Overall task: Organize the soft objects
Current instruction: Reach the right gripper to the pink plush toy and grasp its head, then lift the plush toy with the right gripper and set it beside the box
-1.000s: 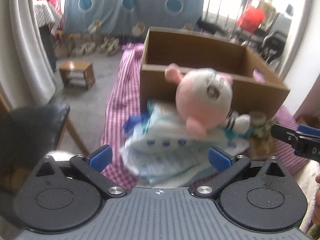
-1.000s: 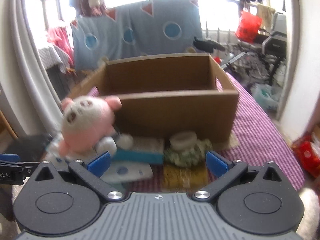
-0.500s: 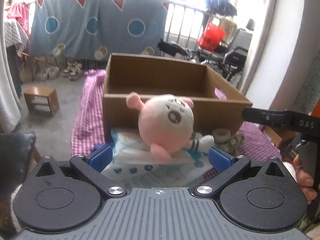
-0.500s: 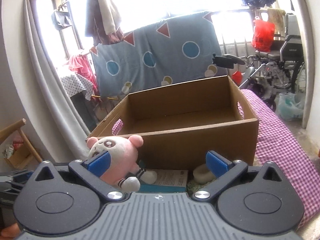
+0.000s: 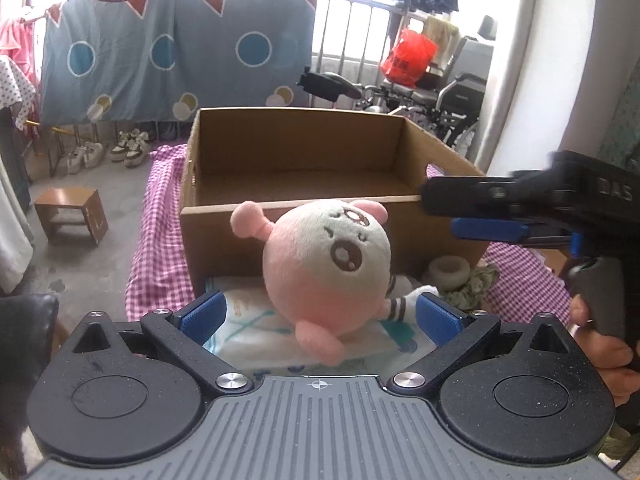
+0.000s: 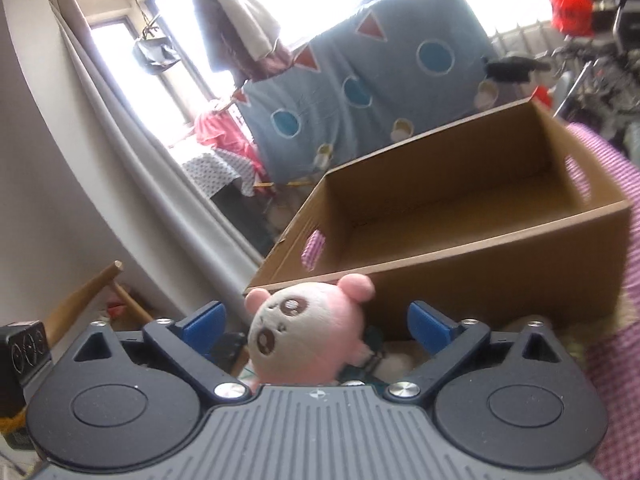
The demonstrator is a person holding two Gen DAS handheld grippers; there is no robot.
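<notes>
Both grippers now frame the pink plush toy [image 5: 326,268] before the cardboard box [image 5: 304,152], at the checked bed's [image 5: 160,216] near edge. The left gripper [image 5: 320,314] stands released; the right gripper [image 6: 316,322], released too, has just been narrowing slightly around the toy without touching. A grasp looks imminent.

Black claw [image 5: 318,314], blue pads [image 5: 202,312] (lettering blurred, perhaps "DAS").

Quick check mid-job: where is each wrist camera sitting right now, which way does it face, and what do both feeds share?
Left wrist: behind the open left tongs, facing the pink plush and the cardboard box; the right tongs and a hand show at the right.
Right wrist: behind the open right tongs, rolled sideways, facing the plush and box; its jaws have just been closing slightly, not touching the plush.
Shared: plush, box, blue hanging cloth.
</notes>
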